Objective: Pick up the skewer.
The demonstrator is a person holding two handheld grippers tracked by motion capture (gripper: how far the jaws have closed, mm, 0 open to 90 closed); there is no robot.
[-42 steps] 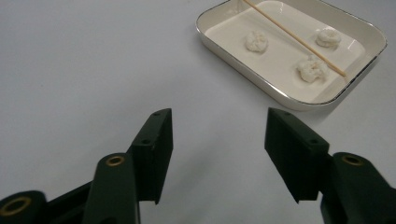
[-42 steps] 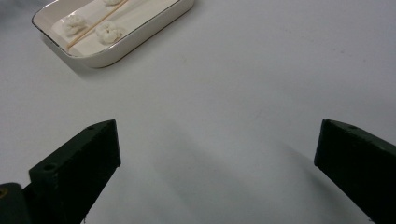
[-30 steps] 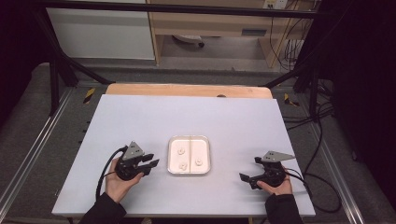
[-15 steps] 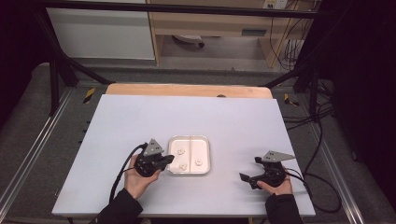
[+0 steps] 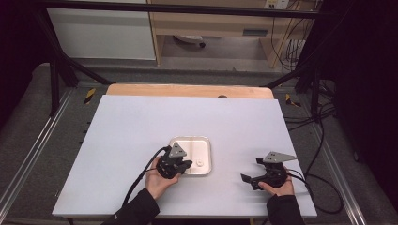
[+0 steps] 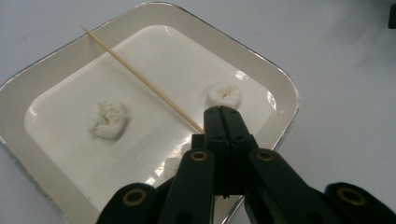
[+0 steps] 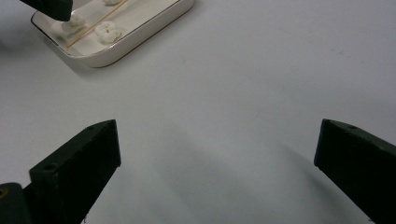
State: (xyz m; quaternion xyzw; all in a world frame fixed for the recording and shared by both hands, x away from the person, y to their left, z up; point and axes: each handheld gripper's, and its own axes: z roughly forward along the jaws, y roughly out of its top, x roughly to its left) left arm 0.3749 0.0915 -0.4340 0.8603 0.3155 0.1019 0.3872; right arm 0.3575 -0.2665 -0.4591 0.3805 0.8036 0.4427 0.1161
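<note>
left claw [image 6: 223, 116] pinches thin wooden skewer [image 6: 140, 77] over glossy rounded-square tray [image 6: 280, 88].

My left gripper [image 6: 222, 122] has its jaws pressed together on one end of a thin wooden skewer [image 6: 140, 77], which slants across the cream tray [image 6: 280, 88] to its far rim. Two small white marshmallow-like lumps lie in the tray, one [image 6: 108, 119] on each side of the skewer, the other [image 6: 224, 94] just beyond my jaw tips. The tray sits near the table's [image 5: 131, 126] front edge, about midway along it.
</note>
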